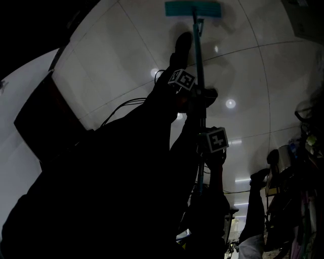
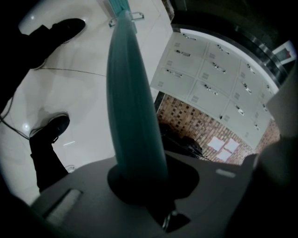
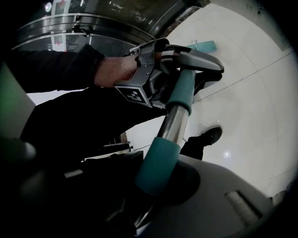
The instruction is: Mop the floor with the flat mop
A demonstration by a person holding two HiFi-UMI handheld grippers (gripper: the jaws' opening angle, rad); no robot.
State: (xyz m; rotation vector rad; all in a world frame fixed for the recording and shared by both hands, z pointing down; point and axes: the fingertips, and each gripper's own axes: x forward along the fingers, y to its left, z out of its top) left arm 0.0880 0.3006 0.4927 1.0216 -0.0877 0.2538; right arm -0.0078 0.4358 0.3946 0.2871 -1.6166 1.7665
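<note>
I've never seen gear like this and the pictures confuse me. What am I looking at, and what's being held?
There is no robot: a person holds a claw tool in each hand. The head view looks down from the person's head onto the pale tiled floor. The other two views come from cameras riding on each claw. The left claw and the right claw are both shut on the teal mop handle, the left nearer the flat mop head, which lies on the floor. The patterned cubes are parts of the claws.
</note>
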